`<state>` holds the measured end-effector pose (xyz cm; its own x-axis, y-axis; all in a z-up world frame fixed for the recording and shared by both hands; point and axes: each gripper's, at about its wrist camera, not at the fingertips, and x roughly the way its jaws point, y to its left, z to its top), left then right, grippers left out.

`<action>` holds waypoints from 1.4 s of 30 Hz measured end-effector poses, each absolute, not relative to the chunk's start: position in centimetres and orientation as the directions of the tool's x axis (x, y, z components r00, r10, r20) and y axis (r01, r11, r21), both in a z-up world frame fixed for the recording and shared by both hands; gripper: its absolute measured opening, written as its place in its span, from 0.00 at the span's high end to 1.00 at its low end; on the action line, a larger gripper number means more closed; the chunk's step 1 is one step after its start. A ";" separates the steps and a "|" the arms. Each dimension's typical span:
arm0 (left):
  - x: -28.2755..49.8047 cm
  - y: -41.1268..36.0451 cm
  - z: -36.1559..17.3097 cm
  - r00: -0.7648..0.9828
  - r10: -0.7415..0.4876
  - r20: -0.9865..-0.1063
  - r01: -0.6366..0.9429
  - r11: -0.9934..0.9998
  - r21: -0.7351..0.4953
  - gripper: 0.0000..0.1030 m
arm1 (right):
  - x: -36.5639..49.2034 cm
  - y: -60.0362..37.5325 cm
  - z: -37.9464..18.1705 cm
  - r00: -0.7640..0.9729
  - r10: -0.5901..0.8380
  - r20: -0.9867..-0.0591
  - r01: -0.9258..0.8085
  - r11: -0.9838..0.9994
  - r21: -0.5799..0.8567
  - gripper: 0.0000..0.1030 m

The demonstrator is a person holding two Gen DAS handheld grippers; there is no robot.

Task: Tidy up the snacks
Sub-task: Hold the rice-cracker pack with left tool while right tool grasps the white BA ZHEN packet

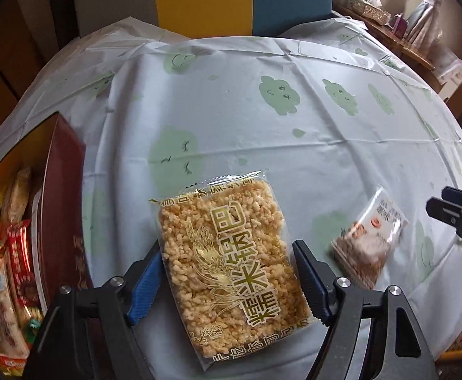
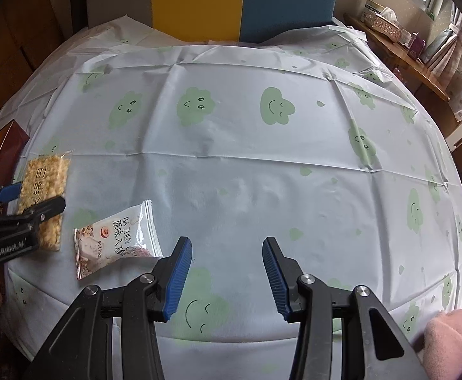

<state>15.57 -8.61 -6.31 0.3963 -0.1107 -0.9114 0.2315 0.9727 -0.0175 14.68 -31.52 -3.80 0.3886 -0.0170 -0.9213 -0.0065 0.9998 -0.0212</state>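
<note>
Blue ribbed left tool (image 1: 227, 280) pads flank granular rice-cake packet (image 1: 227, 262).

The left wrist camera sits just behind the left gripper (image 1: 227, 281) and looks forward and down, very near the table, at its left part. The puffed rice pack (image 1: 227, 266) fills its lower centre and the red box (image 1: 60, 202) stands at its left edge. The right wrist camera sits behind the right gripper (image 2: 227, 278), a little higher, and faces the wide tablecloth (image 2: 247, 164). Both views share the rice pack, the small white packet (image 2: 117, 237) and the other gripper.
</note>
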 end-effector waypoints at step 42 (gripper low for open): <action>9.6 -8.6 -7.2 0.567 -0.125 -0.814 0.245 0.969 0.021 0.23 | 19.0 -21.8 -6.5 0.282 0.171 -0.944 -0.177 0.976 0.124 0.48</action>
<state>9.61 -8.61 -7.21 0.5670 -0.1255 -0.8141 0.2446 0.9694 0.0210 18.99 -21.79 -6.48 0.2816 0.1710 -0.9442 -0.1767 0.9764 0.1241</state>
